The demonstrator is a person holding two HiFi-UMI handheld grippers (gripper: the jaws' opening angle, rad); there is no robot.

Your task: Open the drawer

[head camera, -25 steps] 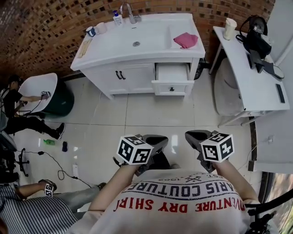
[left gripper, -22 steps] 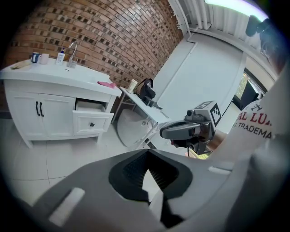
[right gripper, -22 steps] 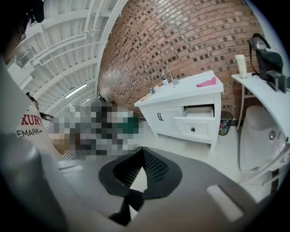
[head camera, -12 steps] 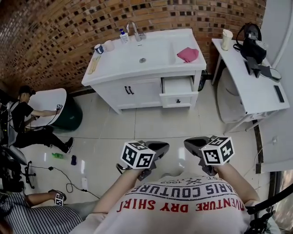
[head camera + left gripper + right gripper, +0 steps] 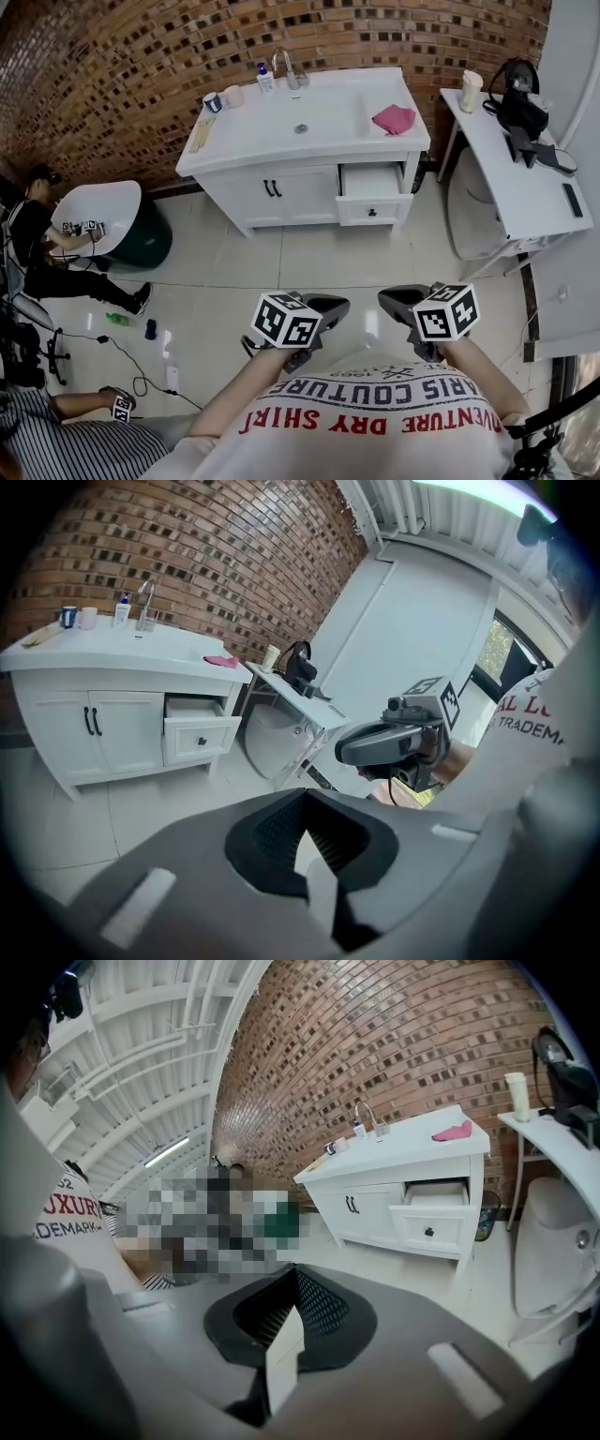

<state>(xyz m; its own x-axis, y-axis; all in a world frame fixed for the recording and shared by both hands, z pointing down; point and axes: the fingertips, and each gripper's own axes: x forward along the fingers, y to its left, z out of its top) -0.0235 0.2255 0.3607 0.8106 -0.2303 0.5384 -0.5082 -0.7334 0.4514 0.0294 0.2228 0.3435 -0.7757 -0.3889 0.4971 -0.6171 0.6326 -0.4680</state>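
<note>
Head view: drawer (image 5: 372, 208) open; left gripper (image 5: 326, 306), right gripper (image 5: 397, 298) fingers closed, empty.

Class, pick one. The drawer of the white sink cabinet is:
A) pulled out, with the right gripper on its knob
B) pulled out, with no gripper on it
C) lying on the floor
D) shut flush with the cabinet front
B: the drawer stands out from the front of the white cabinet, while the left gripper and the right gripper are close to the person's body, well away from it.
</note>
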